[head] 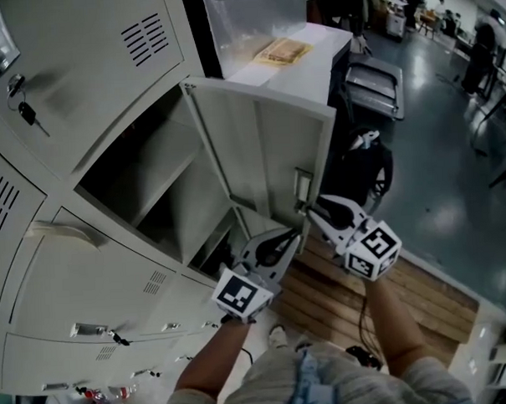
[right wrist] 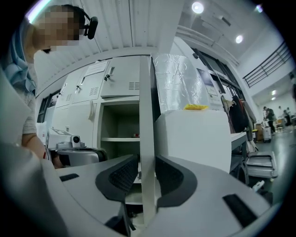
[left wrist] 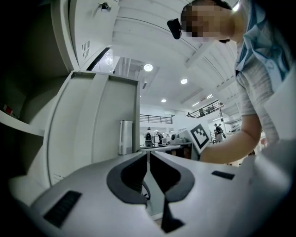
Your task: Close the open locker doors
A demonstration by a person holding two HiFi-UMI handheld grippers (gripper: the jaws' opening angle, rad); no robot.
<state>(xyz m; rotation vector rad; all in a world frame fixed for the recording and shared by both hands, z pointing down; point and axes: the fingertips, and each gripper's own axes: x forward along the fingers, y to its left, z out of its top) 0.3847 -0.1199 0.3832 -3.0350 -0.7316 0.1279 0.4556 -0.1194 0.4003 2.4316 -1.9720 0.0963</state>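
Observation:
One grey locker door (head: 268, 154) stands swung out from its open compartment (head: 152, 189), which has a shelf inside. My right gripper (head: 309, 211) is at the door's free edge, just below the latch handle (head: 302, 186). In the right gripper view the door's edge (right wrist: 147, 115) runs straight between the jaws of that gripper (right wrist: 147, 159), which press on both its faces. My left gripper (head: 293, 237) is just below and left of it, shut with nothing held. In the left gripper view this gripper (left wrist: 149, 155) points at the door's inner face (left wrist: 92, 125).
The neighbouring locker doors are closed; keys (head: 27, 115) hang from one at upper left. A white cabinet (head: 314, 64) stands right of the lockers, with a yellow-brown packet (head: 284, 51) and a clear bin (head: 253, 21) on it. Beyond are a black cart (head: 373, 87) and a wooden pallet (head: 366, 297).

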